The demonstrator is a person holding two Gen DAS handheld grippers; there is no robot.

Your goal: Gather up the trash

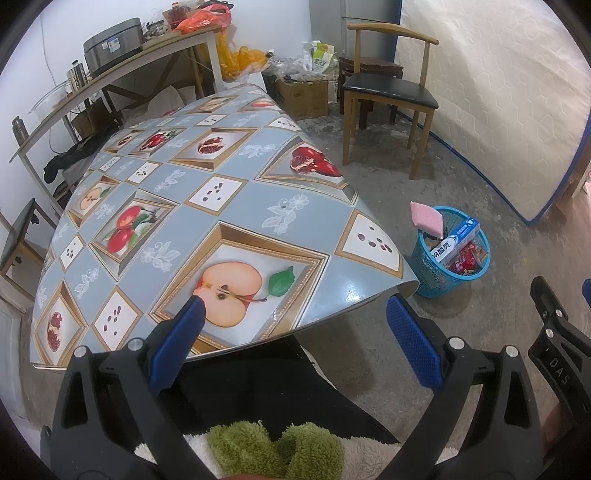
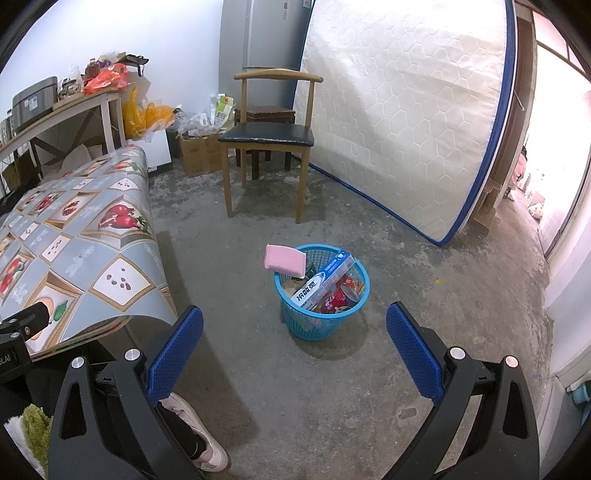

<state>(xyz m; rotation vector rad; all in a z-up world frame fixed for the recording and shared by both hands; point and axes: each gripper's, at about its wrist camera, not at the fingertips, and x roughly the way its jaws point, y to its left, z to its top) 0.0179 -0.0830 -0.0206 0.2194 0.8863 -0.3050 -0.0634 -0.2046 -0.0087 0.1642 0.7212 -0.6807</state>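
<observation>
Gaping empty left gripper [image 1: 295, 325], right gripper [image 2: 294, 338], filled basket [image 2: 314, 325]

Home storage room, propped mattress [image 2: 399, 122], fridge [image 2: 266, 35], dining table [image 1: 207, 206]

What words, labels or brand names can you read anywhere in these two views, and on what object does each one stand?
"DAS": on the black body of the right tongs, at the left wrist view's right edge.
"冷酸灵": on the white-and-blue toothpaste box in the blue mesh plastic basket.
Unreadable, too small or blurred: the red can, the brown cardboard box, the grey appliance's sticker, the green-and-white carton.
</observation>
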